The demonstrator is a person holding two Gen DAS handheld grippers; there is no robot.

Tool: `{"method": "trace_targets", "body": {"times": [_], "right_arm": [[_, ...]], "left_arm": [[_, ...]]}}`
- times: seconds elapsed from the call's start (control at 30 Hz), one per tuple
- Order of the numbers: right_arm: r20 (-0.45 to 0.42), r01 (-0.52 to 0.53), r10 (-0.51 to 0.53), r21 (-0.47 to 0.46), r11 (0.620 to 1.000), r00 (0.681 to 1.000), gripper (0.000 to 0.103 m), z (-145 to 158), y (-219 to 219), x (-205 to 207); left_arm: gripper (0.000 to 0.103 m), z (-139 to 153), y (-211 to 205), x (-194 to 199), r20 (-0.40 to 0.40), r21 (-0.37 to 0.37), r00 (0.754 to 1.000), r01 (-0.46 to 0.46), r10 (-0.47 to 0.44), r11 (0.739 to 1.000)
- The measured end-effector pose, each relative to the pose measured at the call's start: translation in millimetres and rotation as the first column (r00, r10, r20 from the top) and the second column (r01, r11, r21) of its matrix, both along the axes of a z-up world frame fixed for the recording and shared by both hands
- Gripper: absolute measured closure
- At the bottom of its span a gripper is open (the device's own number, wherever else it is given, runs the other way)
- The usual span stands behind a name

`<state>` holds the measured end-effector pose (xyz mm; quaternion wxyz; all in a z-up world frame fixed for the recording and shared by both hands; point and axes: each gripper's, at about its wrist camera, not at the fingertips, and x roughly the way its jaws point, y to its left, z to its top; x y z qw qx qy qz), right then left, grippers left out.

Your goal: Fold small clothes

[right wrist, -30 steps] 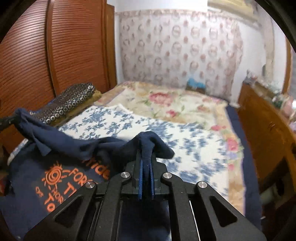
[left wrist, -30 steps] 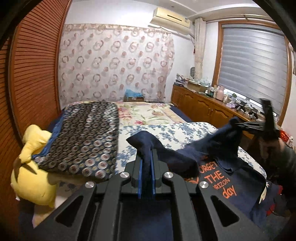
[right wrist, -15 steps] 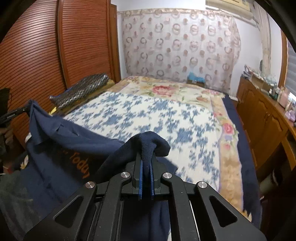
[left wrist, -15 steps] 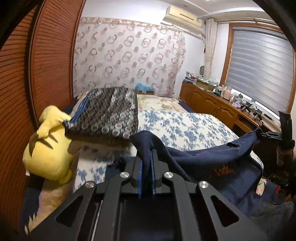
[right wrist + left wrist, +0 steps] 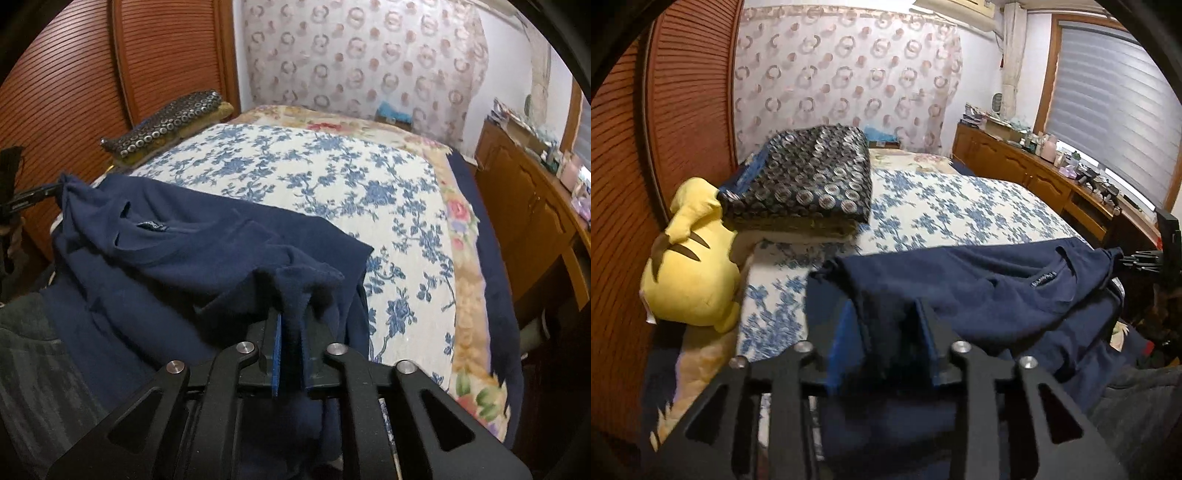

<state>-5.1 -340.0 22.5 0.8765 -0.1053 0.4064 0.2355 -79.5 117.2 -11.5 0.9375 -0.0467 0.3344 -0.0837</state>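
Two grippers share one navy T-shirt (image 5: 207,243), which lies spread back-side up on the near end of the blue-flowered bedspread (image 5: 332,177), its neck label showing and its lower part hanging off the bed's edge. Your left gripper (image 5: 886,332) has just been opening: its jaws stand apart, with a fold of the shirt loose between them and the pads no longer pressing on it. Your right gripper (image 5: 290,332) has begun to ease too, yet its jaws are narrow and still pinch a bunched corner. If you pull that right hand away before it lets go fully, I judge it would drag the cloth askew, and the overhanging part could slide the shirt toward the floor.
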Motion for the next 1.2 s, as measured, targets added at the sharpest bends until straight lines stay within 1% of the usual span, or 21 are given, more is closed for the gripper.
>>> {"method": "trace_targets", "body": {"times": [0.07, 0.1, 0.13, 0.17, 0.2, 0.23, 0.4, 0.57, 0.67, 0.73, 0.9, 1.03, 1.1, 1.2], "right_arm": [[0.009, 0.011, -0.011, 0.004, 1.000, 1.000, 0.089, 4, -3, 1], [0.021, 0.019, -0.020, 0.008, 1.000, 1.000, 0.085, 9, -5, 2], [0.034, 0.025, -0.026, 0.011, 1.000, 0.999, 0.079, 12, -7, 3], [0.042, 0.030, -0.031, 0.012, 0.999, 0.999, 0.075, 15, -8, 3], [0.053, 0.037, -0.037, 0.008, 0.999, 0.998, 0.066, 17, -9, 6], [0.062, 0.042, -0.042, 0.002, 0.999, 0.997, 0.061, 18, -9, 9], [0.069, 0.065, -0.064, -0.004, 0.998, 0.996, 0.059, 11, -7, 33], [0.063, 0.078, -0.079, 0.014, 0.997, 0.995, 0.058, 1, -4, 57], [0.056, 0.085, -0.087, 0.028, 0.996, 0.995, 0.058, -2, -2, 66], [0.068, 0.080, -0.082, 0.027, 0.996, 0.994, 0.058, 2, 0, 66], [0.084, 0.070, -0.075, 0.062, 0.996, 0.994, 0.057, 20, -7, 59], [0.115, 0.083, -0.091, 0.072, 0.994, 0.989, 0.050, 32, -15, 55], [0.116, 0.098, -0.105, 0.063, 0.993, 0.988, 0.048, 32, -18, 58], [0.089, 0.109, -0.113, 0.049, 0.993, 0.990, 0.048, 21, -19, 68]], "left_arm": [[0.062, 7, 5, 0, 0.018, 0.005, 1.000, -0.006, 0.006, 1.000], [0.055, 11, 7, 0, 0.028, 0.010, 1.000, -0.013, 0.013, 1.000], [0.051, 14, 9, 2, 0.039, 0.019, 0.999, -0.023, 0.022, 1.000], [0.051, 16, 10, 5, 0.043, 0.024, 0.999, -0.025, 0.024, 0.999], [0.050, 17, 11, 9, 0.042, 0.029, 0.999, -0.023, 0.021, 0.999], [0.050, 17, 12, 14, 0.039, 0.036, 0.999, -0.023, 0.022, 0.999], [0.050, 12, 16, 44, 0.021, 0.058, 1.000, -0.020, 0.019, 0.998], [0.050, -1, 18, 79, -0.025, 0.095, 0.999, -0.018, 0.020, 0.995], [0.050, -9, 18, 95, -0.052, 0.100, 0.999, -0.010, 0.015, 0.995], [0.050, -15, 18, 102, -0.073, 0.095, 0.997, -0.006, 0.013, 0.995], [0.050, -29, 13, 113, -0.114, 0.115, 0.993, 0.018, -0.004, 0.993], [0.050, -39, 15, 118, -0.146, 0.115, 0.989, 0.021, -0.004, 0.993], [0.050, -45, 15, 120, -0.165, 0.115, 0.986, 0.020, -0.001, 0.993], [0.050, -52, 16, 122, -0.187, 0.117, 0.982, 0.020, 0.002, 0.993]]}}
